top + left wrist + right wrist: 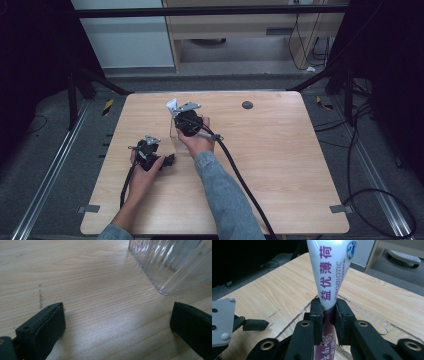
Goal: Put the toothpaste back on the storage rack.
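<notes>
Pale wood table [280, 165], dark floor and cables round it, a cabinet at the back. Right gripper [329, 312] is clamped on a white toothpaste tube [329, 277] w/ purple lettering, jaws pinching it low where the print turns purple, the flat crimped end fanning up and away from the camera. In the high view that gripper [176, 111] sits mid-table w/ the tube's white end [171, 105] poking out at the far-left side. Right under the grip sits a clear ribbed plastic container [367, 315], its rim running both sides of the jaws, so the tube looks part-way inside or just over it; can't tell if it touches the bottom. Left gripper [117, 325] hangs nearer the person, jaws wide apart, nothing btwn them, bare wood below and the container's corner [172, 267] just ahead to the upper right. Judgement: the step is seating the tube in the container. Best done by keeping the tube steady, lowering till it rests on the base or leans on a wall, then releasing slowly. The clear box looks light and may skid, so the free left gripper could brace its near corner first. Letting go too early risks the tube tipping over the rim.
</notes>
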